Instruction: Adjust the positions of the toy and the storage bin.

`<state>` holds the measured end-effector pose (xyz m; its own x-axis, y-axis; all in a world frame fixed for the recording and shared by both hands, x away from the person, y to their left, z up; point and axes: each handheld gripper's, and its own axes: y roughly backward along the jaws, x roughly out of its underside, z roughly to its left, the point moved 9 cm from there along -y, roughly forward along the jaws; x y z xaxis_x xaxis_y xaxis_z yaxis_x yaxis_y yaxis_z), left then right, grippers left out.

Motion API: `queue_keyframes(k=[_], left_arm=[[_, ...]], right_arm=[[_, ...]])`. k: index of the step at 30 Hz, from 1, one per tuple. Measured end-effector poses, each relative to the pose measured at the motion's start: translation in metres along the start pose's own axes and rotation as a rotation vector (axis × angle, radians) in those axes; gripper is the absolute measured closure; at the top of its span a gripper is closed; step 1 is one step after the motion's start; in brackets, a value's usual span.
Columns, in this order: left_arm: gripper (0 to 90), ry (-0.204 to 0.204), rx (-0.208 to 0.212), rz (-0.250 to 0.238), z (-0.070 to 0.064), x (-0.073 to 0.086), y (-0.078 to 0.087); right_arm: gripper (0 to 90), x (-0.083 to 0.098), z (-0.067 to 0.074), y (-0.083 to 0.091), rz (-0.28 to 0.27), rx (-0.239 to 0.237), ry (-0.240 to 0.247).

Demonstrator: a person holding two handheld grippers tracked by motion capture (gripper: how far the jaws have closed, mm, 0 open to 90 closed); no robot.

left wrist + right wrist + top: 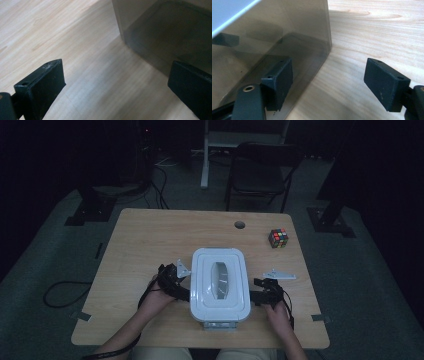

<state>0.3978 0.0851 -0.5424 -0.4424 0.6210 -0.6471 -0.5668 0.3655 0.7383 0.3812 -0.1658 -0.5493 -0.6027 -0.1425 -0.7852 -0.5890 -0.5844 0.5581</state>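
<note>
My left gripper stands with its jaws wide apart and nothing between them but bare wood; one jaw lies next to the smoky clear wall of the box. My right gripper is likewise spread wide and holds nothing; one jaw rests close against the box wall, though I cannot tell whether it touches, and the other hangs over the table.

In the high view the box sits near the front edge of the table, its white lid closed on top, with a grey oval panel in the lid's middle. The left gripper flanks its left side and the right gripper its right side, each just beside the box. I judge the work to be at its start: both grippers are placed at the box's sides, but no grasp is made, and the lid is on. Closing on the box, or on the lid's edges, appears to be what is left.

The surface is pale wood with a round cable hole near the far edge. A colour-tiled puzzle cube stands toward the far right corner, well apart from the box. The room is dark; a folding chair stands beyond the table on grey carpet, and a cable loops on the floor at left.
</note>
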Motion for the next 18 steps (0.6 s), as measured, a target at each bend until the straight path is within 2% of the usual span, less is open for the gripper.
queue_keyframes(k=[9,11,18], left_arm=[[1.5,-0.003,0.004,0.003,-0.01,0.008,0.01],[1.5,0.002,0.01,0.001,-0.011,0.01,0.012],[1.5,-0.004,0.013,-0.005,-0.017,0.01,0.013]], right_arm=[[23.1,0.011,0.009,0.007,0.001,-0.012,-0.009],[23.1,0.017,0.012,0.01,0.019,-0.019,0.004],[23.1,0.024,0.015,0.016,0.024,-0.029,-0.005]])
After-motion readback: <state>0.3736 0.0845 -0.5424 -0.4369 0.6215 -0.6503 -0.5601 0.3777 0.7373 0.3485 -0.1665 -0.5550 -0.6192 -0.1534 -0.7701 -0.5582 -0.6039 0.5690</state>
